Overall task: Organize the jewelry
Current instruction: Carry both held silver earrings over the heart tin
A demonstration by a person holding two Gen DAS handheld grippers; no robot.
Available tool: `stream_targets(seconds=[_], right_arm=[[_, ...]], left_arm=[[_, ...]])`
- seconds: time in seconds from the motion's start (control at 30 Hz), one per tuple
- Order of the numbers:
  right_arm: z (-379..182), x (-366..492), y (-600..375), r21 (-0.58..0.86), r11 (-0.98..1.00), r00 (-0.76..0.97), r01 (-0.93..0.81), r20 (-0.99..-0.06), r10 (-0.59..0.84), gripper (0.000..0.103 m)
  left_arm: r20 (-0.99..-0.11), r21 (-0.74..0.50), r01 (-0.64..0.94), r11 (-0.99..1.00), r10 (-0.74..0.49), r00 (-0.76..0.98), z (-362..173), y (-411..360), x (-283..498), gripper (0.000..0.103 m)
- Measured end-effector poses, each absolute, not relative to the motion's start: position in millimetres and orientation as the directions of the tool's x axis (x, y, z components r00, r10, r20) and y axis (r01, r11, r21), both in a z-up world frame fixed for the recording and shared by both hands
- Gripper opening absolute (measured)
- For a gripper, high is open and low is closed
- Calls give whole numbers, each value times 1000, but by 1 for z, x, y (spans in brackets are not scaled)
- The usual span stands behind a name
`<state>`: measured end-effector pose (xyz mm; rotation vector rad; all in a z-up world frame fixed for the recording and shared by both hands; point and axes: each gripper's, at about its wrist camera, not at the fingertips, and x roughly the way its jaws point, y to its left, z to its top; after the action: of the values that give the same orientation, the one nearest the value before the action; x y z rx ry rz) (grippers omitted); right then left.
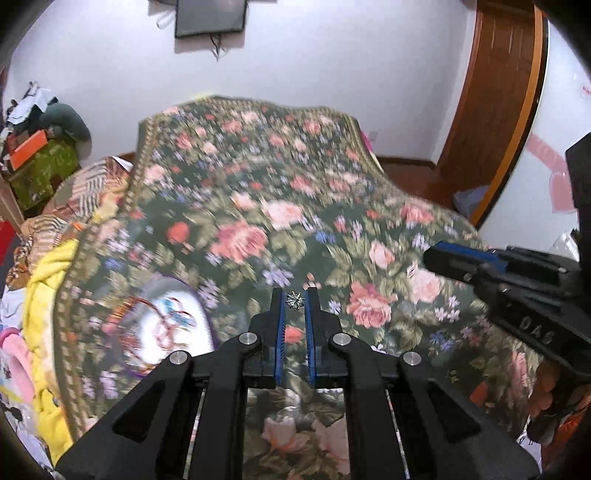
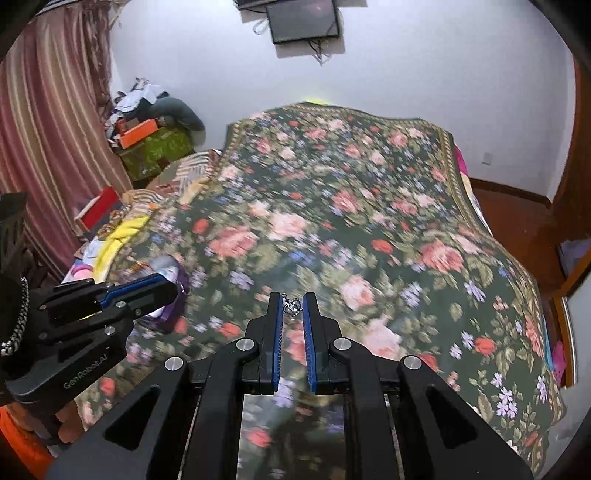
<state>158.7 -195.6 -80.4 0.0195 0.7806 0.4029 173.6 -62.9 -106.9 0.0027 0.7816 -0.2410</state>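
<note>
Silver jewelry, two pieces: left tongs (image 1: 294,300) pinch one star-shaped brooch (image 1: 295,299), right tongs (image 2: 293,305) clamp one pendant (image 2: 292,306), above one floral bed (image 1: 258,192).

I am working in a bedroom of a lived-in home. A bed (image 2: 369,229) fills most of my view, spread with a dark green floral cover (image 1: 258,206). Rumpled bedding (image 1: 48,266) in yellow and striped cloth lies along its left side. A striped curtain (image 2: 48,129) hangs at the left, and a dark screen (image 2: 303,20) is mounted on the white wall. A wooden door (image 1: 495,103) stands at the right, and piled boxes and clothes (image 2: 151,125) sit in the corner.
</note>
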Motion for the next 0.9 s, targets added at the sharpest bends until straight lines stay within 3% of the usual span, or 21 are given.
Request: stream_targets(seconds=[0.47,0.9], right_arm=[[-43,144,-115,172,856,631,-487,-609,481,10],[-55,149,-72,183,815,575,-550,-625,528,10]], left_arm=[[-599,-82,92,992,-123,791,-60,13,139,8],[-605,-127,14,992,-89,791,-70,58,141,8]])
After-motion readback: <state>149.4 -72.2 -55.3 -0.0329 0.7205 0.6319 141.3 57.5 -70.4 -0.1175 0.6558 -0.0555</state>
